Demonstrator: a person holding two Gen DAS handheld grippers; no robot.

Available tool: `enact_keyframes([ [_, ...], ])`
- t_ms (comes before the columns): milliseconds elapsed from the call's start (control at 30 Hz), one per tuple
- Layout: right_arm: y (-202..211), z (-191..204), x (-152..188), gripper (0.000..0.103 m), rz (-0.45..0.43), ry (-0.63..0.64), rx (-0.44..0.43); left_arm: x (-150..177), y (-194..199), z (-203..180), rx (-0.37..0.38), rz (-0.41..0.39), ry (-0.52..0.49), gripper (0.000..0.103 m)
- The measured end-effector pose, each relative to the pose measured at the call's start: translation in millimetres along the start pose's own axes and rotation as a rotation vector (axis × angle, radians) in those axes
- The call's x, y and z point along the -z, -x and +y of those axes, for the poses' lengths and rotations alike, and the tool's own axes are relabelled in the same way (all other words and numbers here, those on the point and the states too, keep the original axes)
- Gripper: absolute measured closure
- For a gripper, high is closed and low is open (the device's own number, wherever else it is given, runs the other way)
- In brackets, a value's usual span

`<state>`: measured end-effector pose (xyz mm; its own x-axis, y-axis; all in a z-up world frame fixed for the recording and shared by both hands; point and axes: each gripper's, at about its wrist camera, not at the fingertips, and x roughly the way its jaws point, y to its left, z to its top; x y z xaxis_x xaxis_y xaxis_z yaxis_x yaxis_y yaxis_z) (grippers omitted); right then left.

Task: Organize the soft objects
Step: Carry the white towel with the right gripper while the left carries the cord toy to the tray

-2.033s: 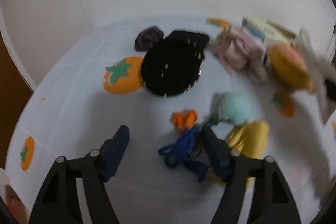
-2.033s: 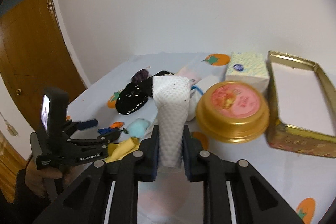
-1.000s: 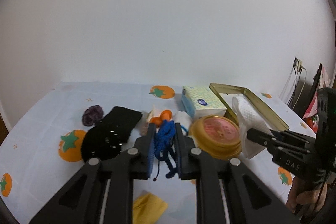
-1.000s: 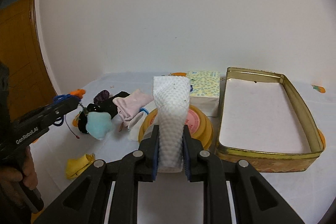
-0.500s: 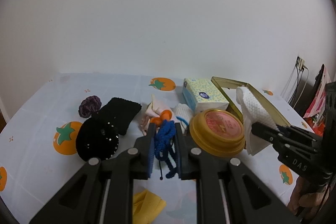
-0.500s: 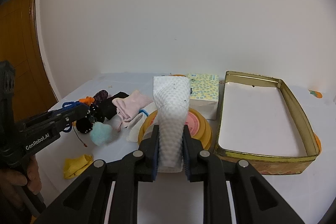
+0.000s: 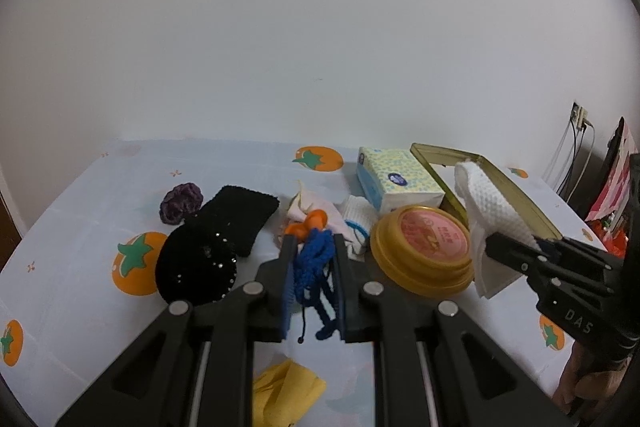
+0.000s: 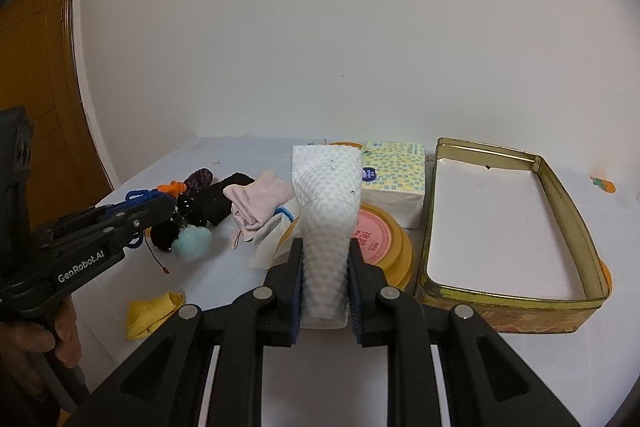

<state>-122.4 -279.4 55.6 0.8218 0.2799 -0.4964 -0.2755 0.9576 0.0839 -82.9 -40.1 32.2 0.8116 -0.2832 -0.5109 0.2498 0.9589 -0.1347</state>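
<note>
A white wall stands behind a table (image 8: 248, 163) covered with a white cloth printed with orange fruits. To the right of the right gripper (image 8: 325, 263) and ahead of it lies an open golden tin (image 8: 560, 187). This gripper is closed on a white waffle cloth (image 8: 326, 203), which stands up between its pads. Just behind the cloth is a round golden lid (image 8: 384, 235), and farther a tissue pack (image 8: 394, 163). The left gripper (image 7: 313, 259) is closed on a blue cord (image 7: 314, 259) with an orange end; a light blue pompom (image 8: 194, 241) hangs under it. To its left lies a black knitted piece (image 7: 212, 239), below it a yellow cloth (image 7: 286, 393).
</note>
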Motion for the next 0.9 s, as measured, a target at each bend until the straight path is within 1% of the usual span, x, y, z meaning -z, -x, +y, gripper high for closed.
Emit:
enact_keyframes([
  [233,10.7,-6.6,-2.4,0.082,-0.025,-0.005,0.009,-8.8,2.9,-11.8,0.000,-0.012,-0.019,0.089],
  [467,22.0,-25.9,-5.1,0.082,-0.049,-0.029,0.044,-18.6,2.8,-35.8,0.035,-0.022,-0.061,0.089],
  [600,28.1,-45.0,-8.1,0.082,-0.064,-0.051,0.084,-29.7,5.1,-57.1,0.080,-0.043,-0.082,0.089],
  [767,40.2,-79.0,-11.1,0.082,-0.088,-0.094,0.157,-44.3,2.7,-95.4,0.140,-0.073,-0.126,0.089],
  [900,43.5,-107.8,-10.3,0.082,-0.087,-0.122,0.222,-54.2,-6.1,-130.1,0.210,-0.076,-0.145,0.089],
])
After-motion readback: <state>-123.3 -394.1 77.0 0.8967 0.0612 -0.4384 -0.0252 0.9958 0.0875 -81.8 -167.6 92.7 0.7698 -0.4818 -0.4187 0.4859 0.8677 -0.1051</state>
